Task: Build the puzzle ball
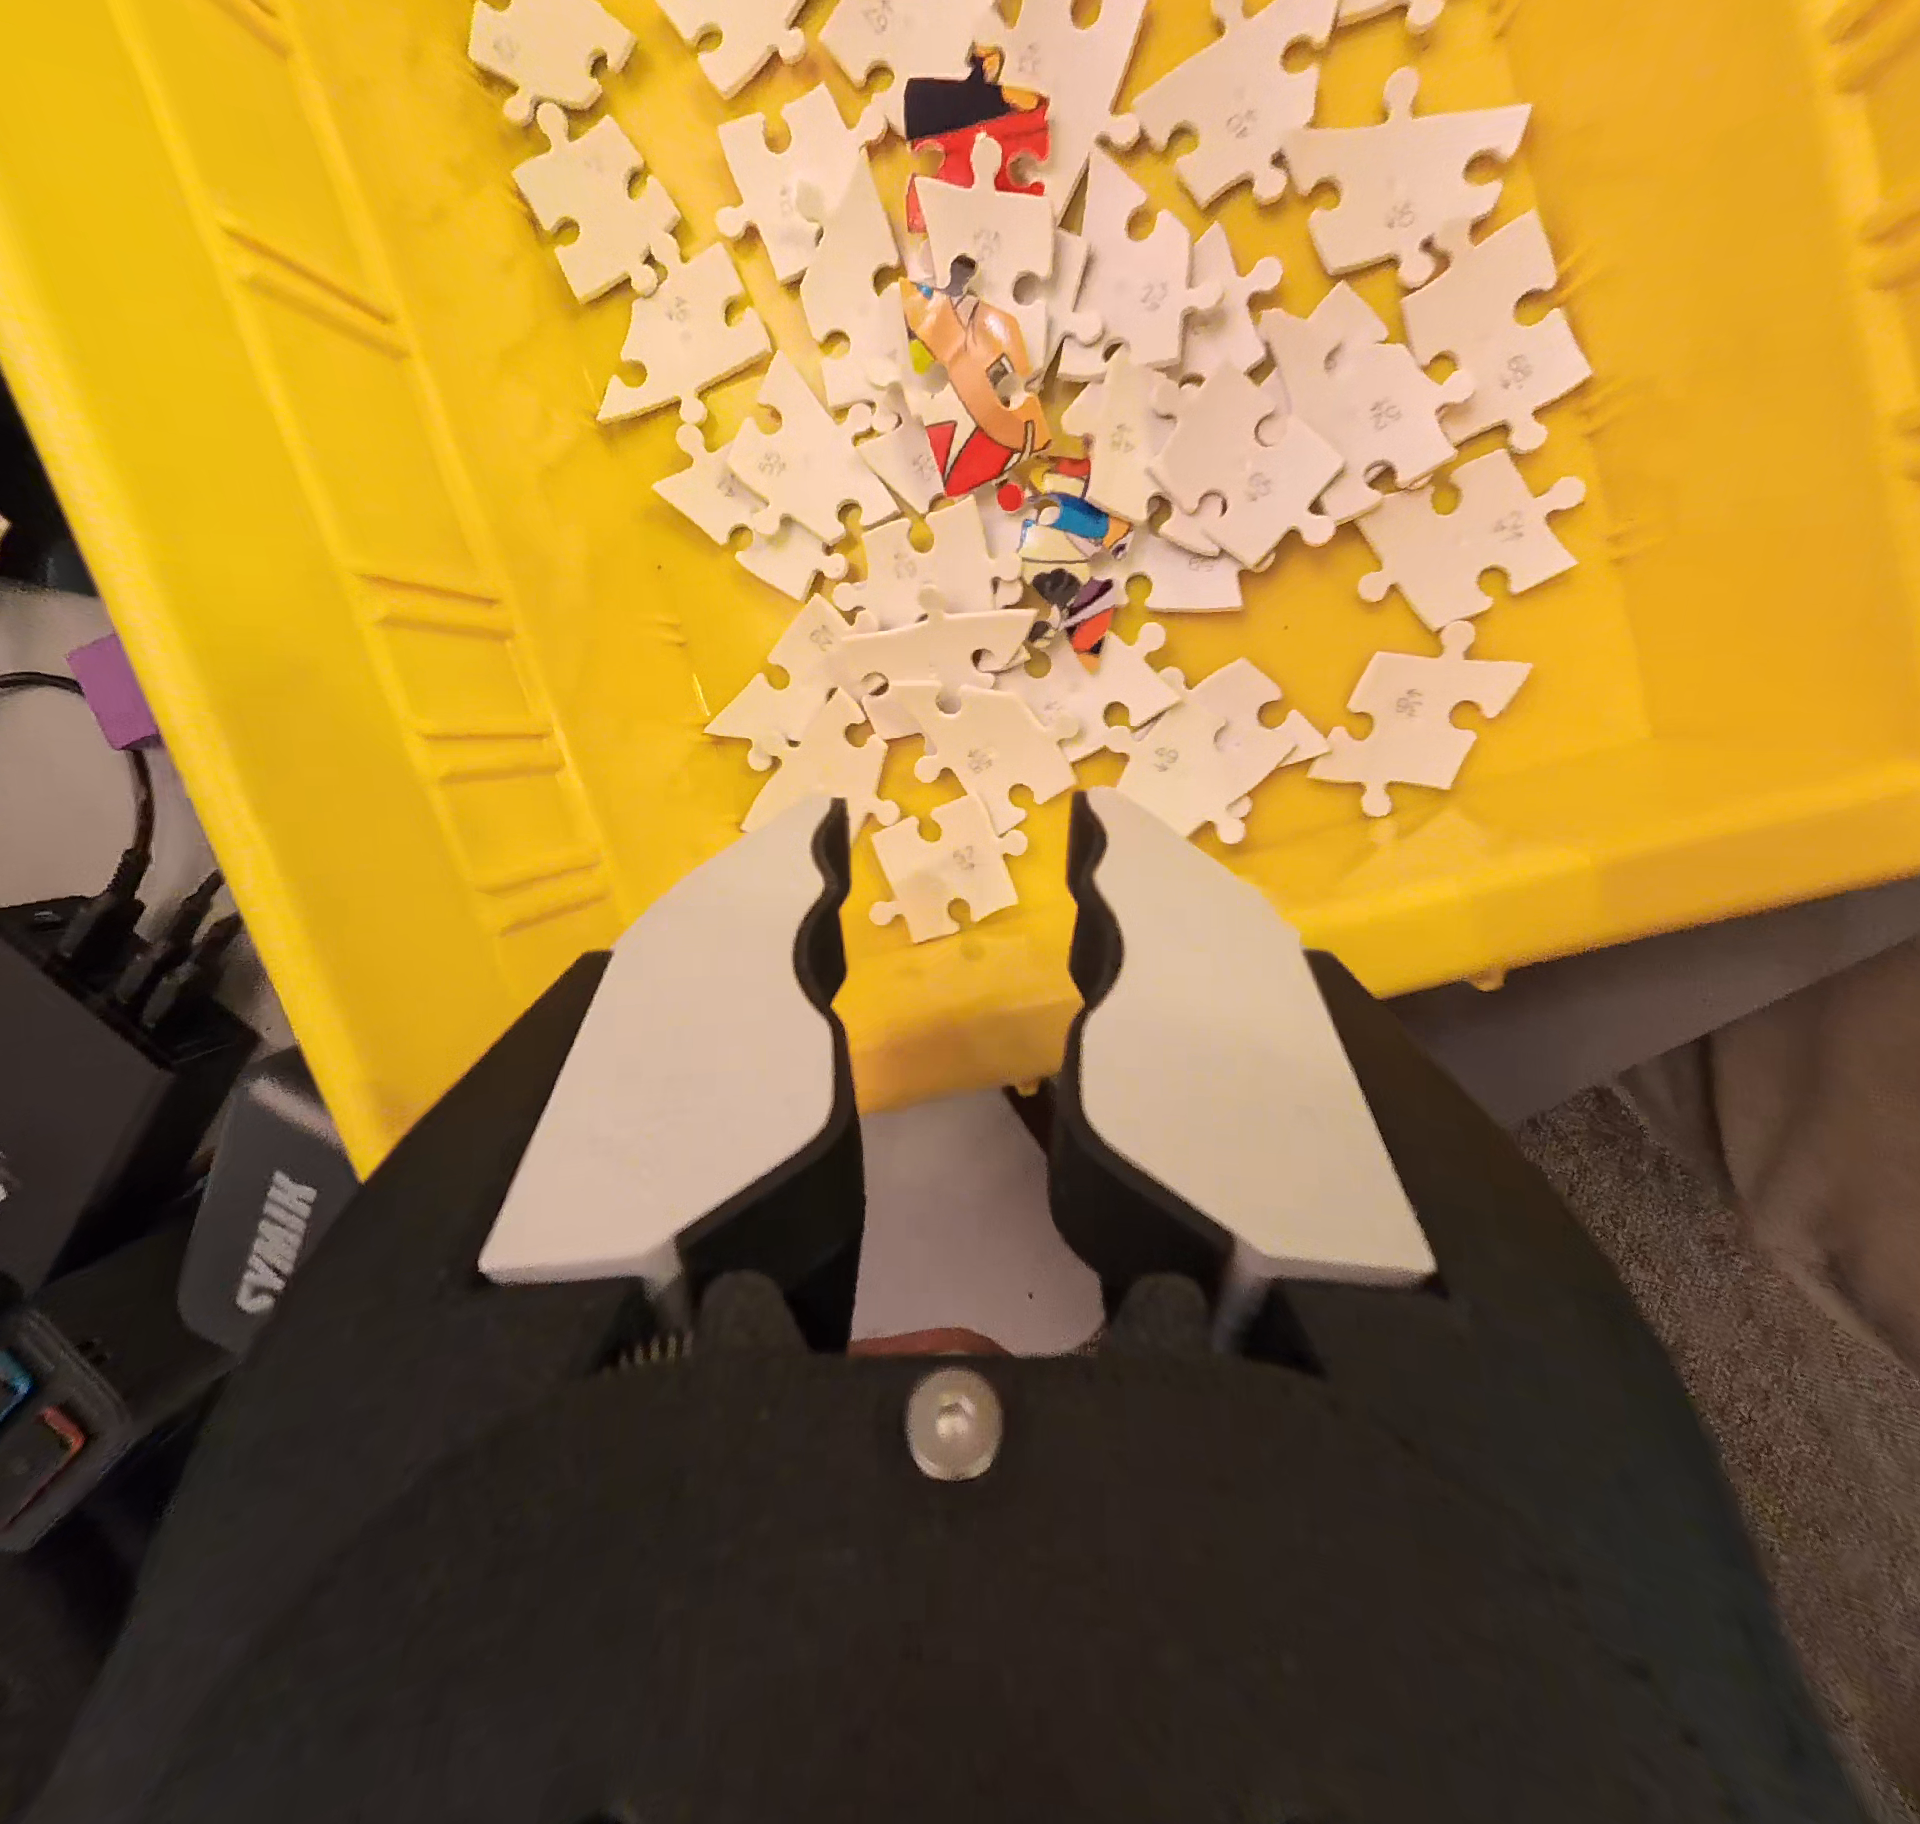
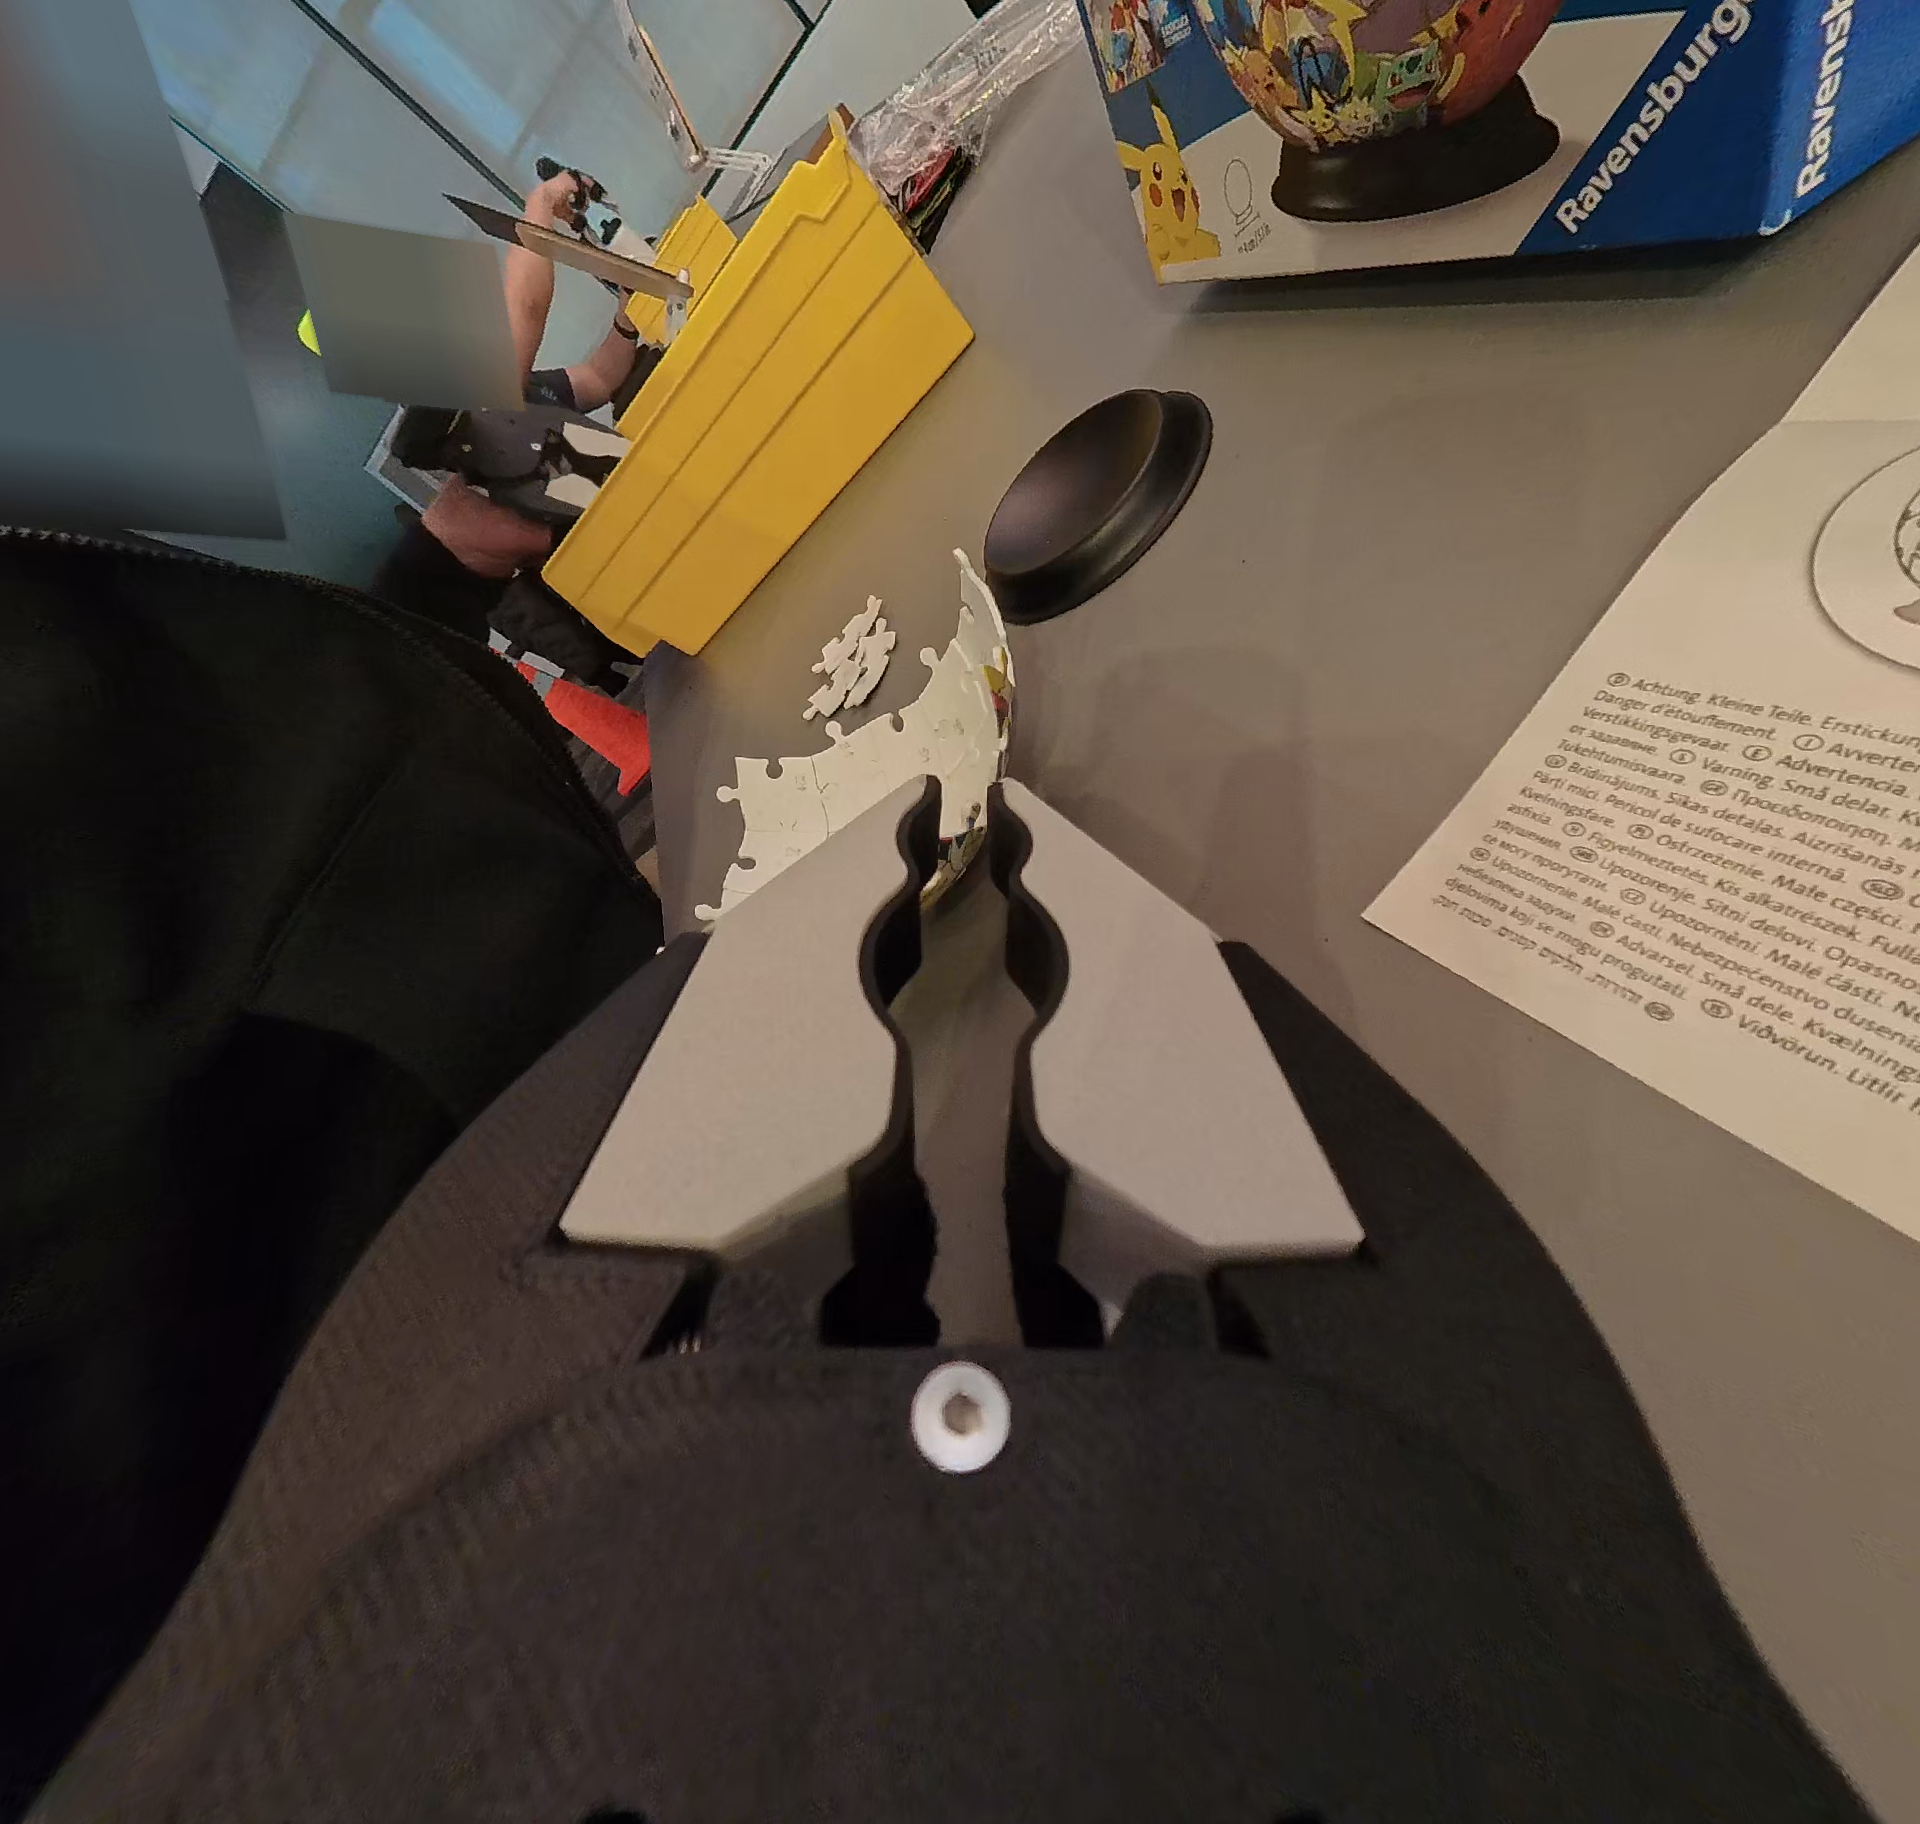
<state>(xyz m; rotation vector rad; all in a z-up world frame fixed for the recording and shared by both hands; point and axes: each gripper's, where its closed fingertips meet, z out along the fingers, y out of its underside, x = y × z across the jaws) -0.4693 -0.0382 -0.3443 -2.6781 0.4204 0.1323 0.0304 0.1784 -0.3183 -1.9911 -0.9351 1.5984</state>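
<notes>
Surface: grey table (image 2: 1299, 735), yellow bin (image 1: 312, 424) at its edge.
Left gripper (image 1: 961, 818): jaws apart, empty, over the bin.
Nearest piece (image 1: 943, 870): flat, white side up, directly between the fingertips.
Right gripper (image 2: 966, 798): narrowly parted around the partial ball's (image 2: 935, 735) rim; grip unclear.
Stand (image 2: 1101, 501): beyond the ball.

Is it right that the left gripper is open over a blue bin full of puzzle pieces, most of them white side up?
Not quite: the bin is yellow, not blue, as the left wrist view shows. The rest holds: the left gripper is open over it, and most of the puzzle pieces lie white side up.
</notes>
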